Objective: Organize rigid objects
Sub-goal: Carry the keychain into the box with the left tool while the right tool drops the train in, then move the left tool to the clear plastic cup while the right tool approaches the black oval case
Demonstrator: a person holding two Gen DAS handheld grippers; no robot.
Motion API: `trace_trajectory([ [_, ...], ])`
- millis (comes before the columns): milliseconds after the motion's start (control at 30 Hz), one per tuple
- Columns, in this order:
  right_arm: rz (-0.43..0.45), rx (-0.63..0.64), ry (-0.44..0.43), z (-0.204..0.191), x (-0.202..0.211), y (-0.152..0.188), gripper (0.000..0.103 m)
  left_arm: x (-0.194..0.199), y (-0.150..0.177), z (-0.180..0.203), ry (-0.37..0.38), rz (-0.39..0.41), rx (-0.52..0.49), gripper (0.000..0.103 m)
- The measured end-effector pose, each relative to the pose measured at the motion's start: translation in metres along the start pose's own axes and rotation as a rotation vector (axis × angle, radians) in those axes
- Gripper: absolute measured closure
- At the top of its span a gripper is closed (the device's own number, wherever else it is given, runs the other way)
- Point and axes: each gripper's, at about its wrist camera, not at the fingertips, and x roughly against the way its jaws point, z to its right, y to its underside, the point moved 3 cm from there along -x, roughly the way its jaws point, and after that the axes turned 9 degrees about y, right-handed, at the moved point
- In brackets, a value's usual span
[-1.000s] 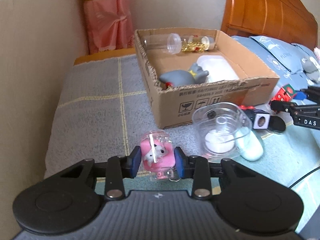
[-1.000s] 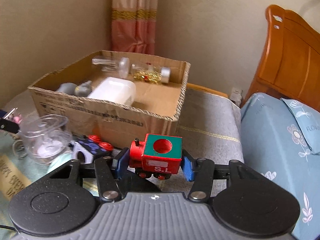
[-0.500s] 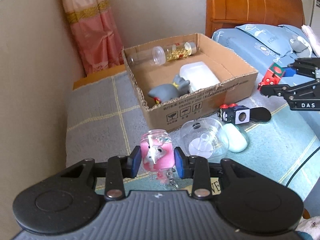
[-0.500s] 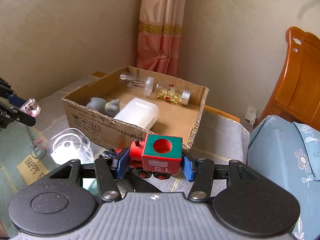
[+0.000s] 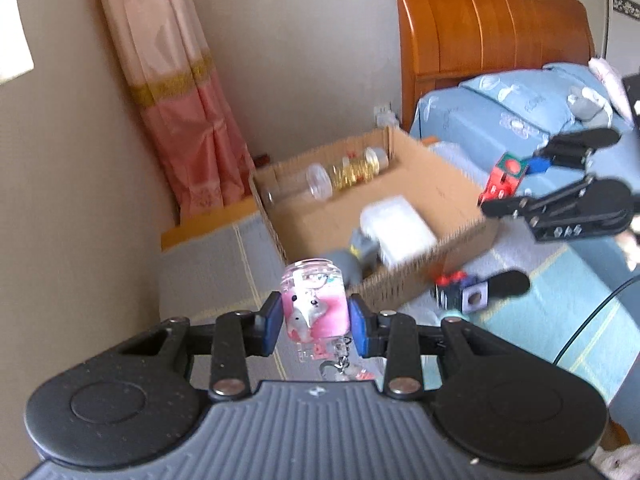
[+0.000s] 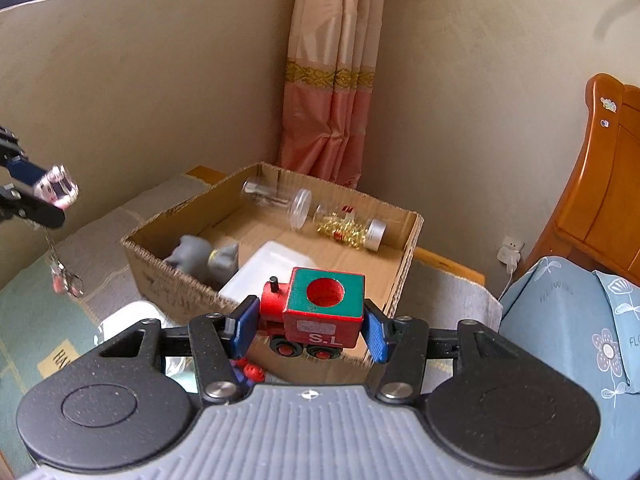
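My left gripper is shut on a clear pink keychain charm with a small grey figure inside; its chain dangles below. It hangs in the air in front of the near left corner of the cardboard box. My right gripper is shut on a red toy train with a green roof, held above the box's near wall. From the left wrist view the right gripper and train float at the box's right side. From the right wrist view the left gripper holds the charm at far left.
Inside the box lie two clear tubes, one with gold bits, a grey toy and a white case. A dark cube toy with red knobs sits before the box. A bed with blue covers and wooden headboard stands at right.
Both grippers rose with their toys still held. The box and table sank lower in both views, and the clear cup dropped behind the left gripper.
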Motion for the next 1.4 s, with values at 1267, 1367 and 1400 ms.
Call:
trace_trajectory([
  [1267, -0.083, -0.09, 0.076, 0.009, 0.004, 0.009, 0.0, -0.135, -0.081, -0.027, 0.003, -0.023, 0.043, 0.007],
  [1367, -0.092, -0.102, 0.077, 0.008, 0.004, 0.012, 0.0, -0.124, -0.076, -0.021, -0.032, 0.001, 0.004, 0.007],
  [1400, -0.097, -0.11, 0.076, 0.008, 0.004, 0.014, 0.0, -0.119, -0.072, -0.02, -0.033, 0.003, 0.005, 0.007],
])
